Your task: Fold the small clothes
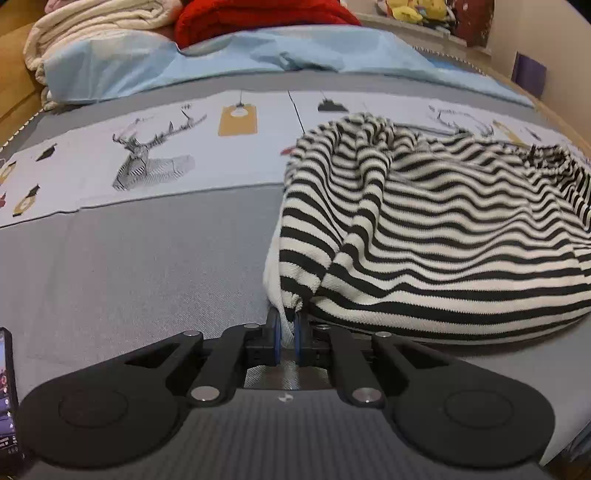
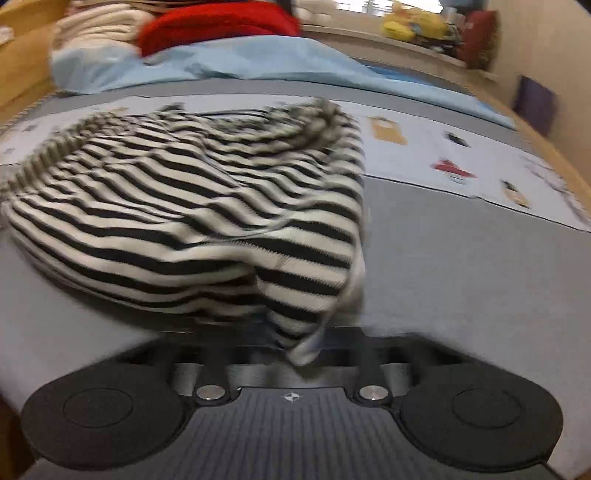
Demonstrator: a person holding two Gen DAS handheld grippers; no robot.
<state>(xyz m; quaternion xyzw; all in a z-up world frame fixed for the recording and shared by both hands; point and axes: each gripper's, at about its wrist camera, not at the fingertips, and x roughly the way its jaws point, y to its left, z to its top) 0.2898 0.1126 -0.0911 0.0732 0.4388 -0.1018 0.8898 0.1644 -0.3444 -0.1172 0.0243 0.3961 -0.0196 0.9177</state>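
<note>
Left tongs [image 1: 287, 341]: you are pinching a corner of the striped garment [image 1: 443, 236] between narrow blue pads.
Striped garment: it is lying bunched on the grey bed [image 1: 129, 266].
Right tongs [image 2: 299, 354]: blurred; you are seemingly gripping the garment's corner, but I cannot tell.

A grey bed cover [image 1: 129, 258] spreads wide, crossed by a pale printed band with a stag drawing [image 1: 147, 155] and a mustard tag [image 1: 237, 120]. At the head lie a light blue sheet [image 1: 229, 55], a red blanket [image 1: 258, 16] and a cream blanket [image 1: 96, 22]. A phone [image 1: 6, 398] shows at the left edge.
</note>
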